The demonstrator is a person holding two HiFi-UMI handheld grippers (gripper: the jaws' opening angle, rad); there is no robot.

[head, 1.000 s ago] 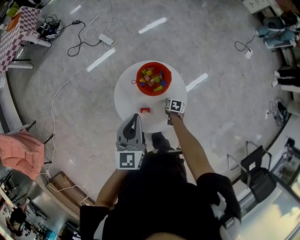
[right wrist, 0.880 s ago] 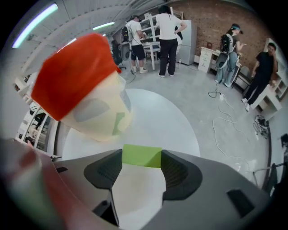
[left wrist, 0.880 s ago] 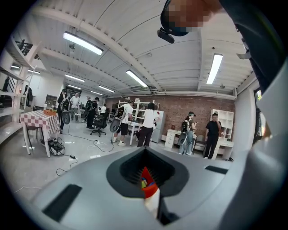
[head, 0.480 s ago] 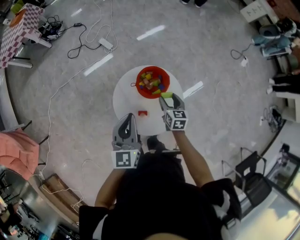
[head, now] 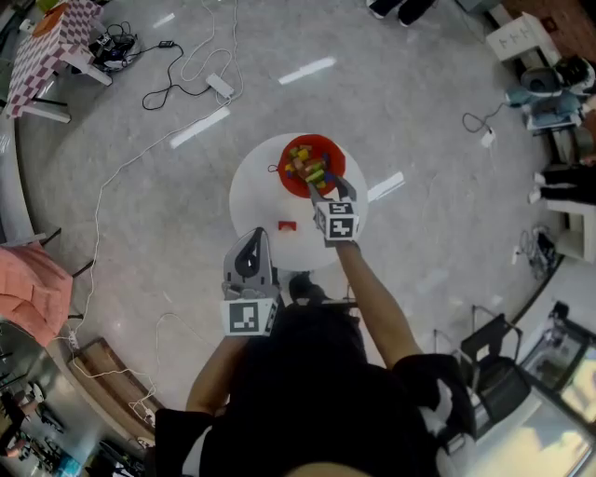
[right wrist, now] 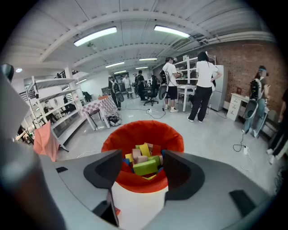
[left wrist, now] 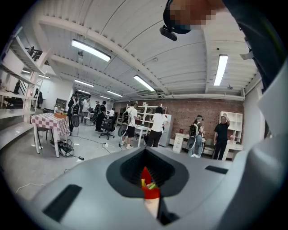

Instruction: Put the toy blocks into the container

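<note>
The red container point(head: 312, 166) stands at the far side of the round white table point(head: 256, 196), with several coloured blocks inside. My right gripper point(head: 328, 186) hangs over its near rim, shut on a green block point(right wrist: 145, 167). That block sits tilted between the wide-set jaws, above the container point(right wrist: 135, 134). One small red block point(head: 288, 225) lies on the table between the two grippers. My left gripper point(head: 257, 235) hovers over the table's near edge with its jaws together and nothing in them. Through their slit a sliver of the container point(left wrist: 150, 192) shows.
Cables and a power strip point(head: 221, 84) run over the floor beyond the table. A checkered table point(head: 56, 28) stands at the far left, a pink cloth point(head: 33, 289) at the left, chairs point(head: 498, 345) at the right. Several people stand far off in both gripper views.
My right gripper has moved from the table's right side up to the container's near rim, carrying the green block. The left gripper has barely shifted.
</note>
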